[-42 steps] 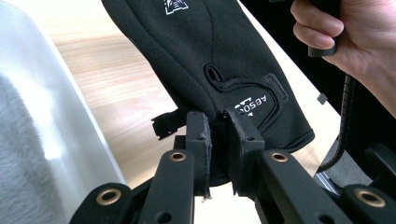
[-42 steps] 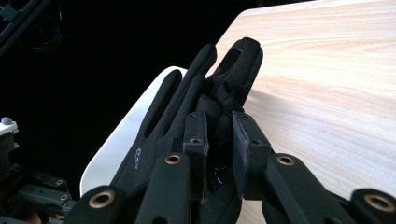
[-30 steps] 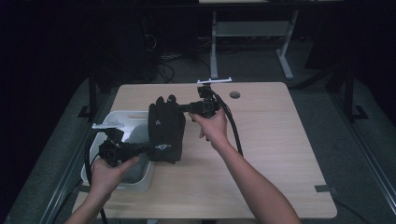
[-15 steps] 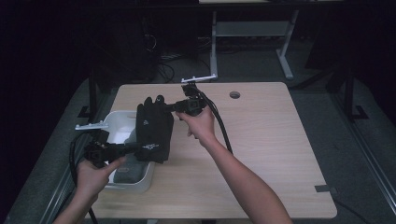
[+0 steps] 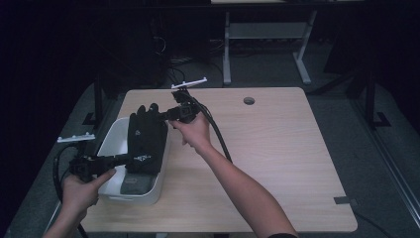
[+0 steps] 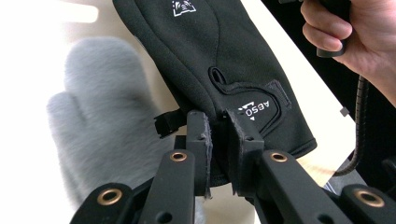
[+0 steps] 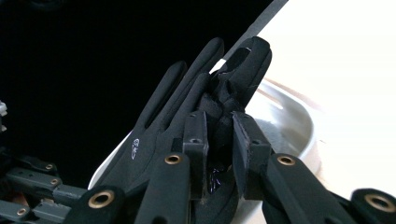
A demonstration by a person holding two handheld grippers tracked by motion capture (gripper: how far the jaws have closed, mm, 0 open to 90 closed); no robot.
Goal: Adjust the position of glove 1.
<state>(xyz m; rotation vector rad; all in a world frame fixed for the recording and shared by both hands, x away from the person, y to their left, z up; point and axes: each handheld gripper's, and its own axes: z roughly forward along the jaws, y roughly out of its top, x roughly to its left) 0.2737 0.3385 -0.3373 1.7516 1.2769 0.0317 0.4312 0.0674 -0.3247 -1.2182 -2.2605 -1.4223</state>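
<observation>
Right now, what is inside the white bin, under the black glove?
Both grippers hold the black glove stretched over the white bin. Inside lies a grey fuzzy mitten. The glove covers part of the bin, so anything else beneath it cannot be seen.

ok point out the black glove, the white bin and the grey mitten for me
black glove [image 5: 146, 139], high view, middle of its back
white bin [image 5: 110, 140], high view, left wall
grey mitten [image 6: 100, 98], left gripper view, fuzzy palm area left of the glove
</observation>
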